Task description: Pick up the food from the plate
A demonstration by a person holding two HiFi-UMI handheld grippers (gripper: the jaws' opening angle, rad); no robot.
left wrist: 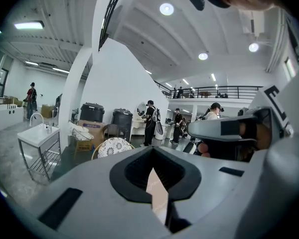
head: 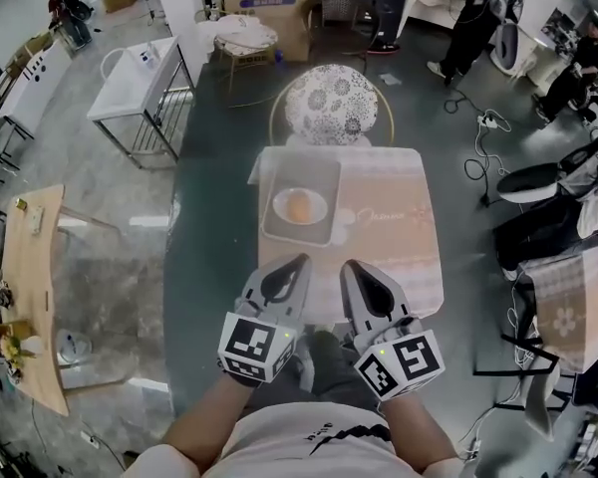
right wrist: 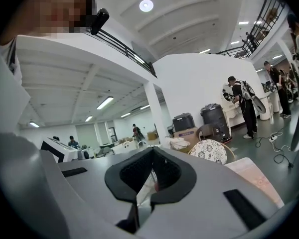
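On the small table (head: 399, 237) ahead of me, covered with a pale pink cloth, the job has not really begun. The food (head: 299, 207), a round orange-tan piece that I cannot tell apart as fruit or bun, lies in the middle of its white plate (head: 282, 199). The plate sits on a grey tray (head: 314, 172) toward the far left of the tabletop. Nothing has been lifted, and nothing is touching the food.

My left gripper (head: 299, 261) hangs over the near edge of the table, well short of the tray. Its jaws are clenched together on nothing. Its own view shows the tips meeting with only the cloth visible through the slit below. My right gripper (head: 346, 266) hangs just beside it at the same edge, its jaws likewise pressed together and empty.

As I judge it, everything is left to do. I have to bring one gripper forward over the tray, spread its jaws, close them on the food and raise it clear of the plate.

By my count there are:
- one piece of food
- one plate
- one tray
- one table
- two grippers
- one chair with a floral cushion (head: 331, 105), tucked against the far side of the table

Several people stand or sit about the room behind, too far off to matter.
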